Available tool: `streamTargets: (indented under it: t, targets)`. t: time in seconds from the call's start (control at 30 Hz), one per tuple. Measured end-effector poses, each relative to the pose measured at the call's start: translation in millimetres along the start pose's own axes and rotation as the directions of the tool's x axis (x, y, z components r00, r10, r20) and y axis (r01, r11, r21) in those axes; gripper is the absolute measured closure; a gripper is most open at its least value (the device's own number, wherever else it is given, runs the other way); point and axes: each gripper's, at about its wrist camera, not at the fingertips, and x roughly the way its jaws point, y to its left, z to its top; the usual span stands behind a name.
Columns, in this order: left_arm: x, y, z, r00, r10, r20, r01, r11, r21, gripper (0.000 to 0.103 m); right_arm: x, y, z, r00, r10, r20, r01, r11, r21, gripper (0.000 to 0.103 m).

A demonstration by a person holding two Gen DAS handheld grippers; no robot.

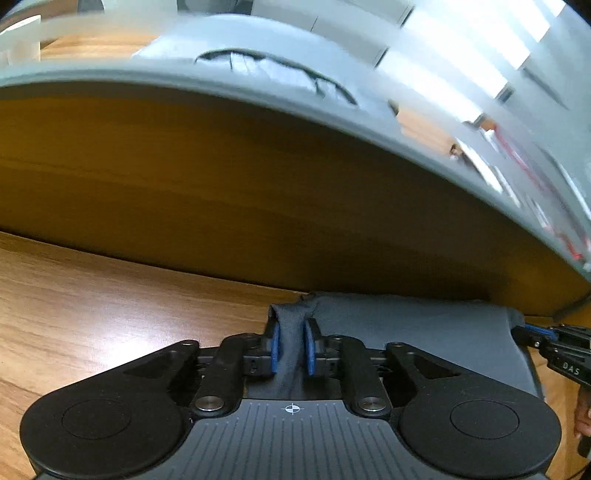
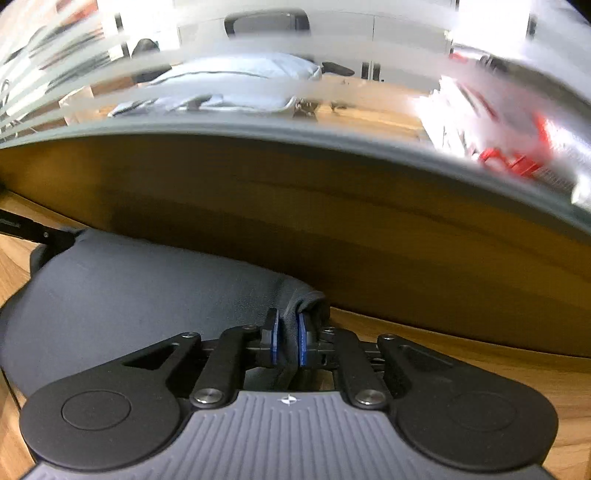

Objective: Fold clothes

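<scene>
Got the grey shirt (image 2: 147,295) pinched at both ends, left gripper (image 1: 291,347) and right gripper (image 2: 287,341) each clamped on a bunched corner, right up by the table's (image 1: 110,302) back edge. Looks mid-fold; whichever way it goes, both hands need to move evenly.

A wooden counter (image 1: 92,295) with a warm orange-brown grain fills the lower part of both views. Along its far edge stands a darker wooden panel (image 1: 221,177), capped by a grey rim (image 2: 295,129). Above the rim, frosted glass with horizontal stripes (image 2: 110,74) shows a blurred office beyond: pale blue-grey shapes, a dark chair back (image 2: 266,22), and blurred red objects (image 2: 517,155) toward the right.
</scene>
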Motion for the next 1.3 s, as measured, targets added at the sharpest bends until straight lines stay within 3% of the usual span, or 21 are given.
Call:
streamTargets:
  t: [0.03, 0.1, 0.13, 0.2, 0.3, 0.43, 0.47, 0.53, 0.57, 0.6, 0.73, 0.87, 0.97, 1.0, 1.17, 1.3]
  targets:
    - [-6.8, 0.8, -0.7, 1.0, -0.005, 0.005, 0.005, 1.0, 0.002, 0.08, -8.6, 1.1, -1.1, 1.0, -0.003, 0.002, 0.003, 1.0, 0.001, 0.077]
    - [-23.9, 3.0, -3.3, 1.0, -0.011, 0.018, 0.011, 1.0, 0.014, 0.065, -25.7, 2.4, -4.0, 1.0, -0.011, 0.004, 0.011, 1.0, 0.005, 0.057]
    - [-32.3, 4.8, -5.2, 1.0, -0.007, 0.025, 0.006, 1.0, 0.018, 0.058, -34.3, 1.7, -6.2, 1.0, -0.017, 0.004, 0.017, 1.0, 0.011, 0.054]
    - [-48.2, 6.7, -12.4, 0.999, -0.002, 0.032, 0.002, 1.0, 0.015, 0.057, -48.5, 2.2, -13.6, 1.0, -0.024, -0.006, 0.024, 1.0, 0.017, 0.041]
    - [-66.8, 6.6, -32.5, 1.0, -0.009, 0.026, 0.009, 1.0, -0.017, 0.055, -54.9, 4.2, -29.0, 0.999, 0.001, -0.039, 0.001, 0.998, 0.059, 0.039]
    - [-91.7, 6.5, -59.4, 1.0, -0.018, 0.018, 0.019, 0.998, -0.06, 0.045, -41.2, 4.9, -56.8, 0.988, 0.129, -0.081, -0.11, 0.973, 0.204, 0.04]
    - [-96.6, 5.7, -66.3, 1.0, -0.022, 0.014, 0.023, 0.998, -0.067, 0.043, -36.8, 4.7, -63.0, 0.983, 0.159, -0.091, -0.133, 0.963, 0.236, 0.043]
    - [-103.5, 2.9, -80.8, 0.999, -0.035, 0.001, 0.035, 0.997, -0.071, 0.043, -27.0, 5.1, -72.9, 0.974, 0.198, -0.115, -0.16, 0.948, 0.276, 0.057]
    - [-106.4, 1.9, -87.9, 0.999, -0.041, -0.005, 0.041, 0.996, -0.074, 0.042, -23.3, 7.3, -75.8, 0.973, 0.194, -0.129, -0.153, 0.95, 0.273, 0.073]
    - [-108.7, 1.3, -94.9, 0.999, -0.048, -0.012, 0.046, 0.996, -0.08, 0.041, -21.8, 10.7, -78.4, 0.971, 0.194, -0.14, -0.15, 0.95, 0.274, 0.082]
    - [-117.5, 1.8, -118.0, 0.998, -0.061, -0.036, 0.058, 0.995, -0.084, 0.039, -24.3, 30.0, -90.1, 0.962, 0.22, -0.164, -0.164, 0.94, 0.298, 0.087]
    - [-121.4, 11.5, -131.9, 0.998, -0.053, -0.044, 0.049, 0.995, -0.089, 0.036, -40.4, 73.5, -110.5, 0.951, 0.255, -0.177, -0.196, 0.935, 0.294, 0.09]
    - [-133.8, 21.2, -138.9, 0.998, -0.043, -0.053, 0.037, 0.993, -0.109, 0.035, -47.7, 120.5, -132.4, 0.928, 0.326, -0.18, -0.274, 0.925, 0.263, 0.094]
    - [-136.9, 24.1, -143.0, 0.998, -0.038, -0.057, 0.031, 0.993, -0.114, 0.035, -50.3, 136.7, -140.1, 0.918, 0.352, -0.182, -0.302, 0.919, 0.252, 0.101]
    - [-160.0, 34.2, -162.2, 0.998, -0.013, -0.057, 0.004, 0.99, -0.141, 0.035, -57.2, 218.4, -164.5, 0.878, 0.433, -0.205, -0.403, 0.899, 0.174, 0.101]
    - [-165.6, 44.1, -172.7, 0.998, 0.012, -0.063, -0.022, 0.987, -0.159, 0.035, -62.7, 263.0, -162.4, 0.851, 0.459, -0.254, -0.463, 0.885, 0.046, 0.101]
